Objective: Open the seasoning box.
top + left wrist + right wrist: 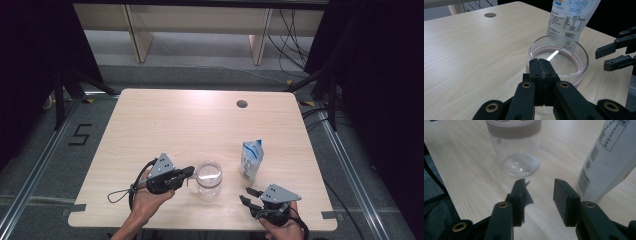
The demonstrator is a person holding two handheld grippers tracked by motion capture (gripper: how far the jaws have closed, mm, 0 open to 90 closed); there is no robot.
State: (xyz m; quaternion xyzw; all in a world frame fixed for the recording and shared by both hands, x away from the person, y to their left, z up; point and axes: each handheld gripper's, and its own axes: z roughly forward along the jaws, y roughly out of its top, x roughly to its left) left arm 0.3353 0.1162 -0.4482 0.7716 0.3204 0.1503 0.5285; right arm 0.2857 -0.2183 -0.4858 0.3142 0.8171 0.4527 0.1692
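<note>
My left gripper (189,172), clamped shut, touches the clear jar's (208,177) rim; my right gripper (248,195) hangs half open, empty, near the pouch (251,160).

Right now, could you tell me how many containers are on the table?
2: a clear jar near the front edge beside the left gripper, and a white pouch standing to its right.
</note>
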